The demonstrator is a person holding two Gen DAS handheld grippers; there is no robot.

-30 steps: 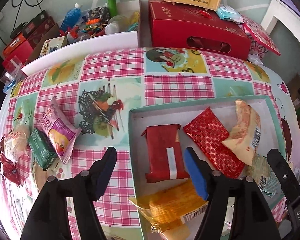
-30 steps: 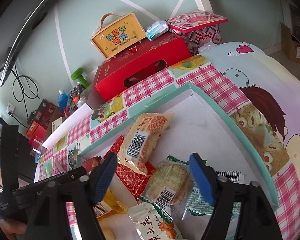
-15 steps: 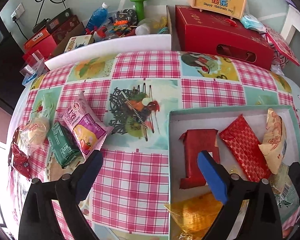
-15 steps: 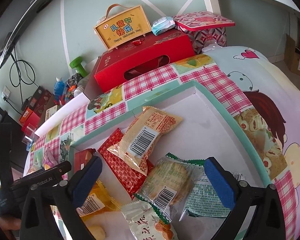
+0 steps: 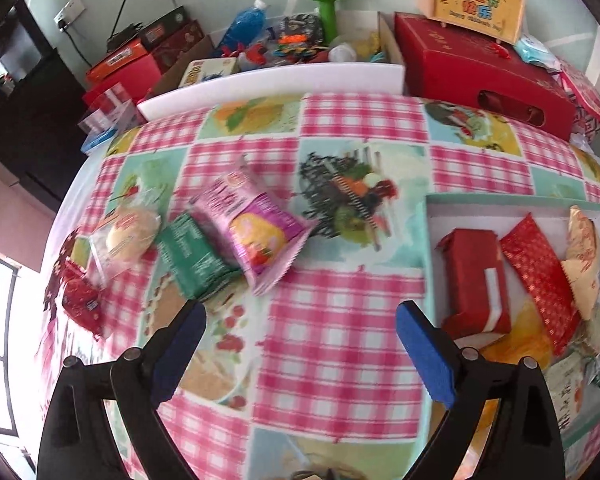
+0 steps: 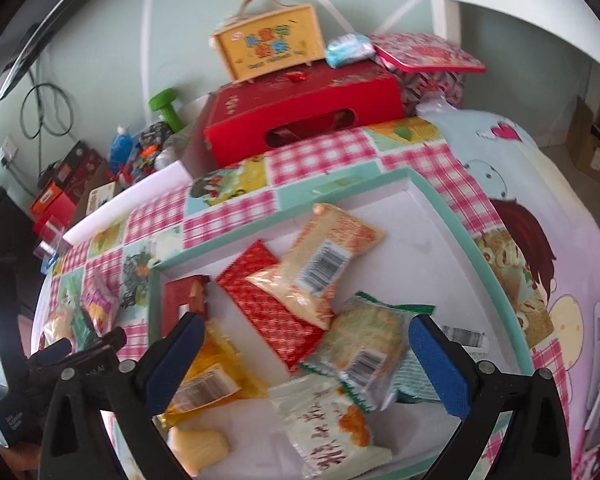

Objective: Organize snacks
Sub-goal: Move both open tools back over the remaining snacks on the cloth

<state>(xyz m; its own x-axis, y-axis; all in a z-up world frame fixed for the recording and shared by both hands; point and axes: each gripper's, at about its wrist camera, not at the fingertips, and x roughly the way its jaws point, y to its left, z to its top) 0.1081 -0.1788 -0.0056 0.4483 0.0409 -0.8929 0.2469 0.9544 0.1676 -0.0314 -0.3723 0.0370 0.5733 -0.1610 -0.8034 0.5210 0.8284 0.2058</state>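
Tablecloth point(image 5: 340, 360): pink check with picture squares, lying under both tongs.

Tray point(image 6: 480, 264): shallow, teal rim, white floor, sitting beneath the right tongs point(image 6: 306, 360) and to the right of the left tongs point(image 5: 300, 348).

Right tongs: jaws standing wide apart, having just been opening, gripping nothing, hanging over the tray's snack pile.

Left tongs: jaws likewise spread, having just been opening, empty, hanging over bare cloth between the loose snacks and the tray.

Snacks in the tray, ahead of and under the right tongs:
- 1 beige packet with barcode point(image 6: 324, 264), lying partly over 1 red patterned packet point(image 6: 268, 308).
- 1 clear biscuit packet point(image 6: 364, 344), lying between the blue pads.
- 1 white packet with red characters point(image 6: 328, 428), below it.
- 1 orange packet point(image 6: 212, 372), beside the left pad.
- 1 plain red packet point(image 6: 180, 304), at the tray's left wall.

Snacks still on the cloth, ahead-left of the left tongs:
- 1 pink packet point(image 5: 252, 232), overlapping 1 green packet point(image 5: 192, 256).
- 1 clear bun packet point(image 5: 124, 236), further left.
- 1 small red packet point(image 5: 80, 300), outermost, blurred.
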